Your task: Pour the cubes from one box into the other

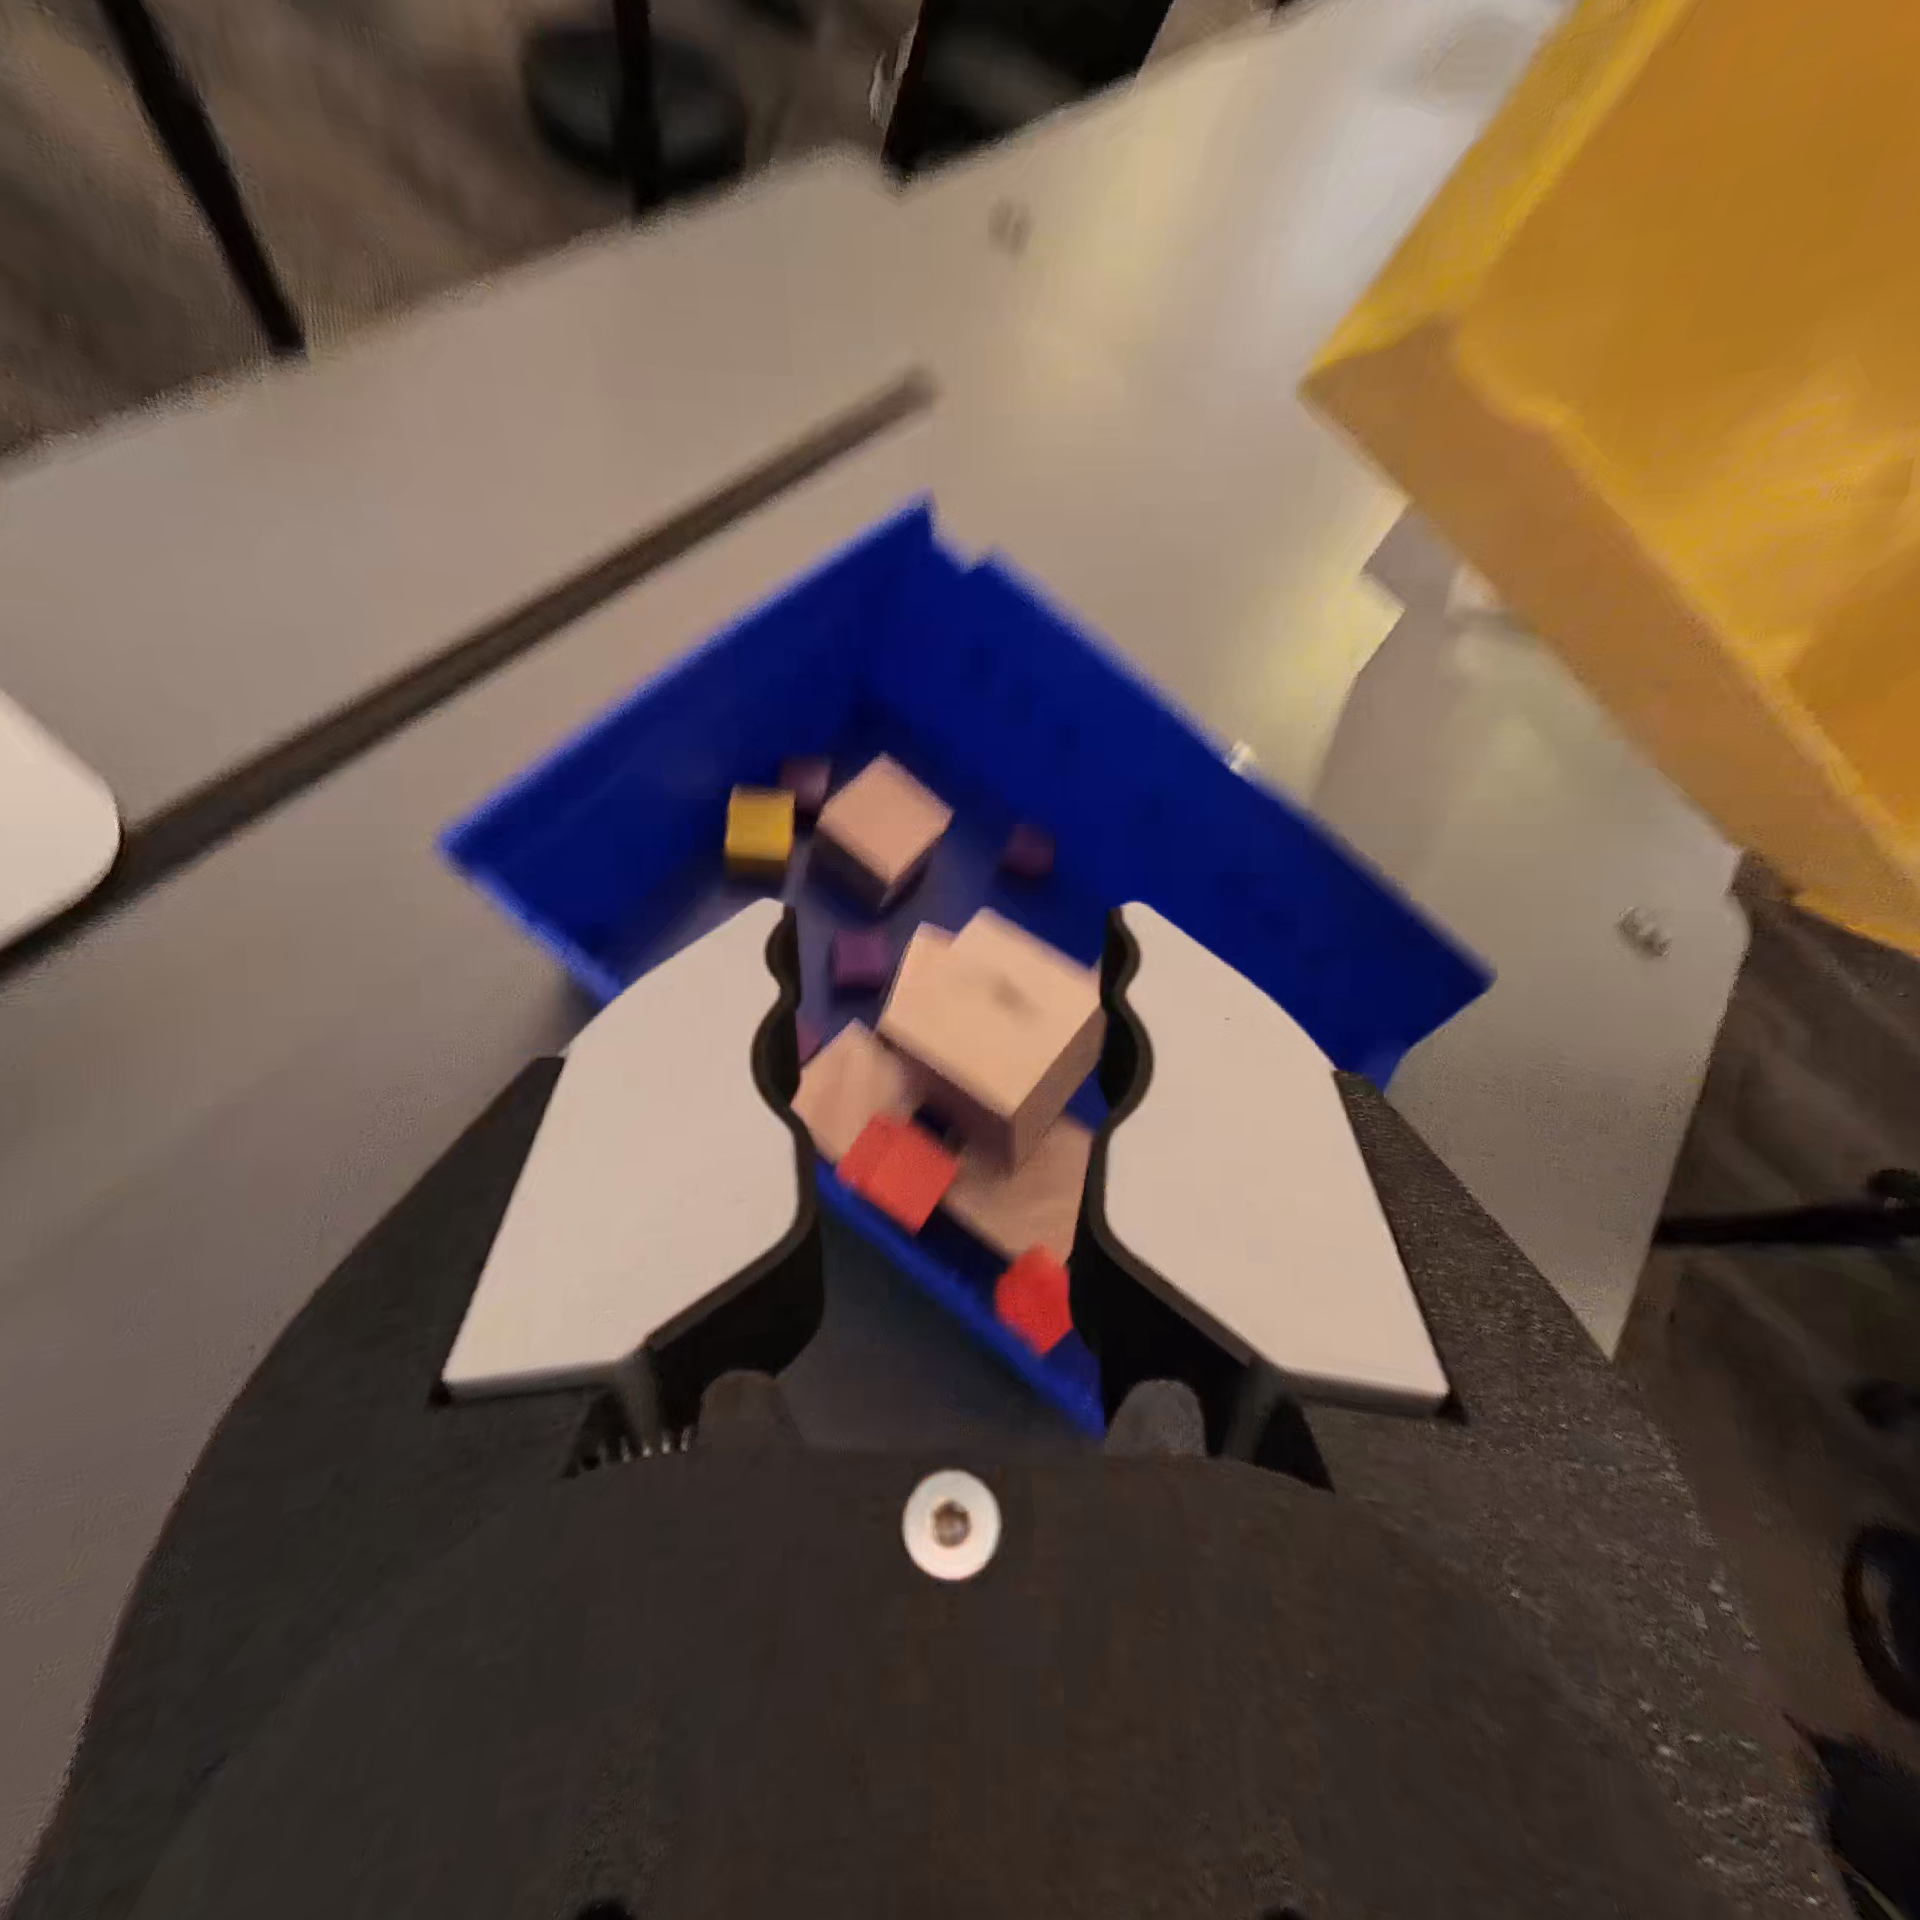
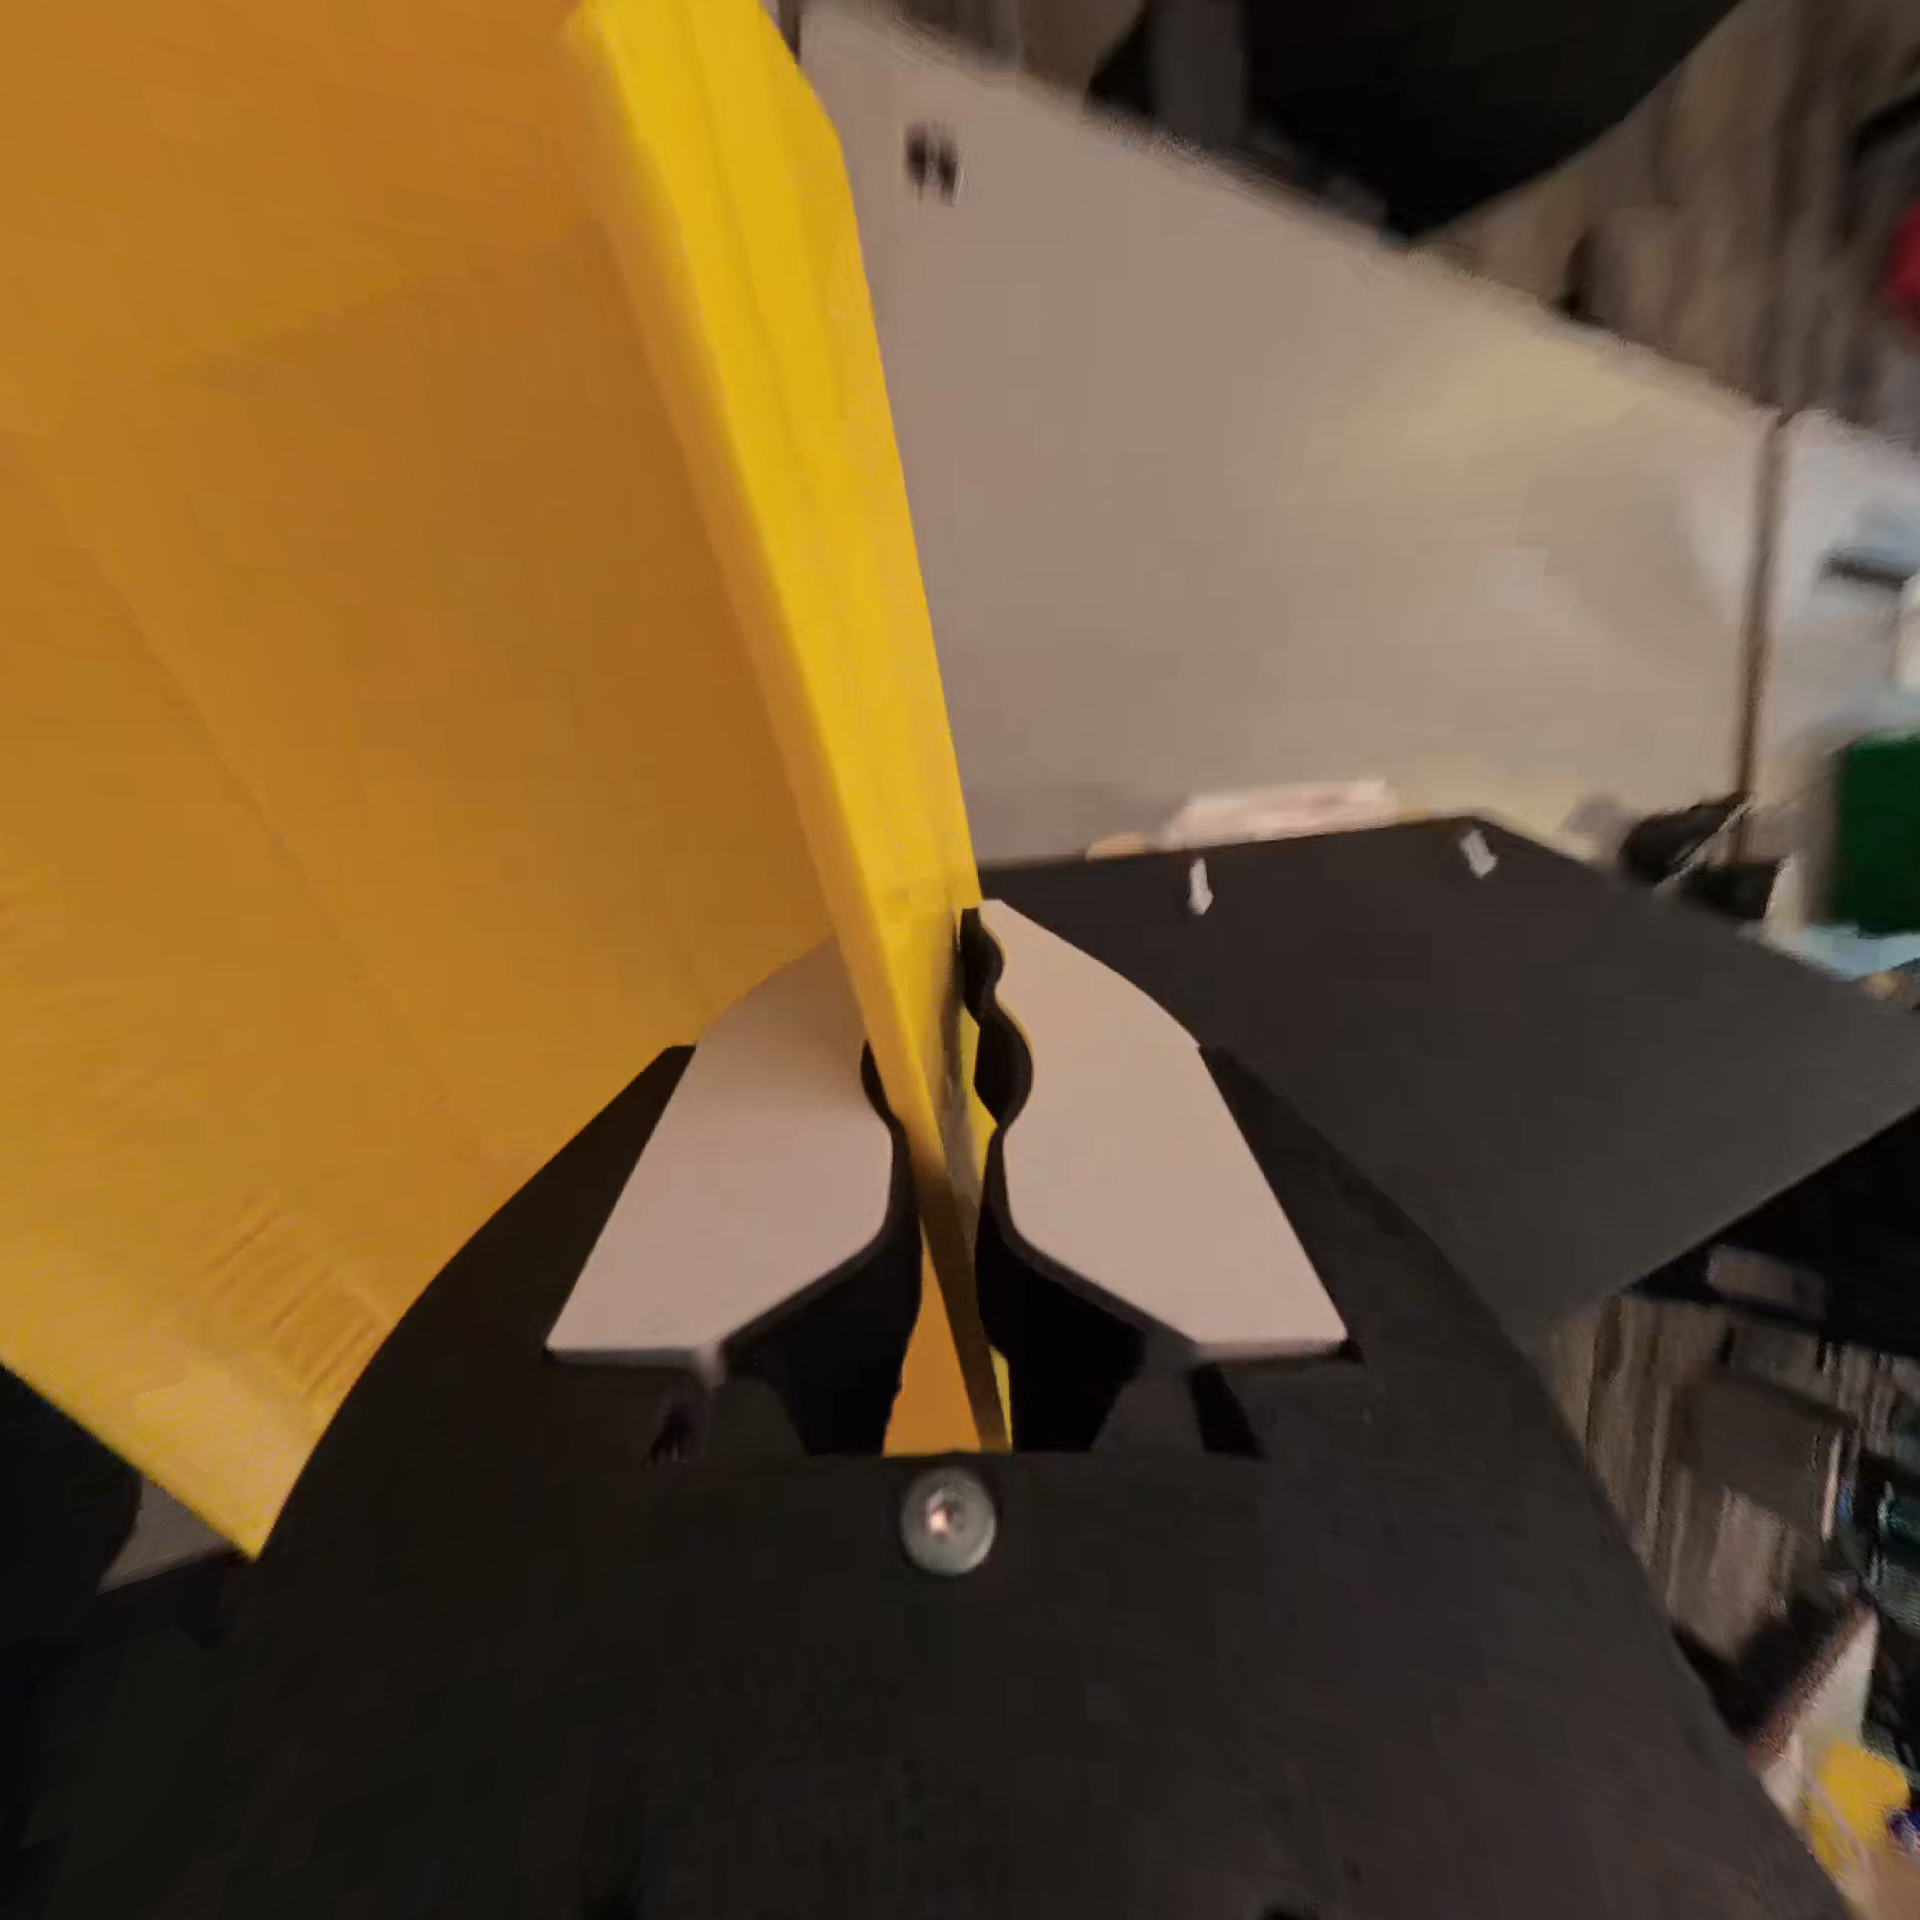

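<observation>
Clamped on a wall of the yellow box (image 2: 416,623), the right gripper (image 2: 940,997) holds it aloft, at two o'clock of the blue box (image 1: 1039,686) on the table (image 1: 312,1039). Over that box's near rim, the left gripper (image 1: 951,966) gapes, empty; cubes (image 1: 987,1018) lie inside.

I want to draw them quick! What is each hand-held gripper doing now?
Left hand-held gripper: open, holding nothing, above the blue box of cubes.
Right hand-held gripper: closed on the yellow box wall.
</observation>
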Tool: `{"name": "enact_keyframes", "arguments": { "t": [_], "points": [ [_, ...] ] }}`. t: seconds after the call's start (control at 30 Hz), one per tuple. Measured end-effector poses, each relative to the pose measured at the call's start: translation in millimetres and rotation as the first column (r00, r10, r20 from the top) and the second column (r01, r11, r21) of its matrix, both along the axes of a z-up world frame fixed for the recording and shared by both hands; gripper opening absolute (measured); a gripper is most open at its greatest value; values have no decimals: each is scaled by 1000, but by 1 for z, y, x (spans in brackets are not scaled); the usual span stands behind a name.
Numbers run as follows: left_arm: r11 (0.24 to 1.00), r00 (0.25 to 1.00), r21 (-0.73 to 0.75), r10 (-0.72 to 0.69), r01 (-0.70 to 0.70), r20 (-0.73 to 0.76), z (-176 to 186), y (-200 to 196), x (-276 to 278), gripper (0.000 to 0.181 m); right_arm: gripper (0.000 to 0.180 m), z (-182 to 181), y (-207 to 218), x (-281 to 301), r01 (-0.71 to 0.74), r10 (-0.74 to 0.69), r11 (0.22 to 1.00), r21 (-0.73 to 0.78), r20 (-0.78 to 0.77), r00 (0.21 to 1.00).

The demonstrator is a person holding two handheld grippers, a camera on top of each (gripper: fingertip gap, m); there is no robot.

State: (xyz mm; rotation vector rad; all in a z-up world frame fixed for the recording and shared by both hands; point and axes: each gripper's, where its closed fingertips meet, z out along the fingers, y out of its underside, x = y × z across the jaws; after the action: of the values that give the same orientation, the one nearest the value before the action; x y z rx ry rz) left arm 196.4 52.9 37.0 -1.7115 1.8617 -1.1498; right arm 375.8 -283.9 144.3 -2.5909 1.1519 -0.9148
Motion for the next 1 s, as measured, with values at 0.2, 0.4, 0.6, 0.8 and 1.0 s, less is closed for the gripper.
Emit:
{"name": "enact_keyframes", "arguments": {
  "t": [0.2, 0.4, 0.6, 0.8, 1.0],
  "points": [
    [1000, 979, -4, -18, 17, -203, -78, 15, -40, 52, 5, -102, -42, 7, 60, -61, 998, -13, -174, 983],
    [998, 905, -13, -63, 64, -420, -121, 3, -60, 56, 5, -158, -39, 12, 77, -72, 997, 11, -248, 966],
    [993, 810, -82, -118, 86, -574, -124, -1, -58, 34, 5, -176, -28, 10, 84, -64, 995, 51, -308, 949],
    [988, 708, -141, -142, 60, -692, -126, 0, -65, 18, 5, -175, -25, 11, 84, -77, 996, 11, -306, 949],
    [999, 655, -51, -37, -2, -754, -126, 47, -88, 10, 5, -171, -11, 14, 86, -70, 995, 41, -295, 953]
  ]
}}
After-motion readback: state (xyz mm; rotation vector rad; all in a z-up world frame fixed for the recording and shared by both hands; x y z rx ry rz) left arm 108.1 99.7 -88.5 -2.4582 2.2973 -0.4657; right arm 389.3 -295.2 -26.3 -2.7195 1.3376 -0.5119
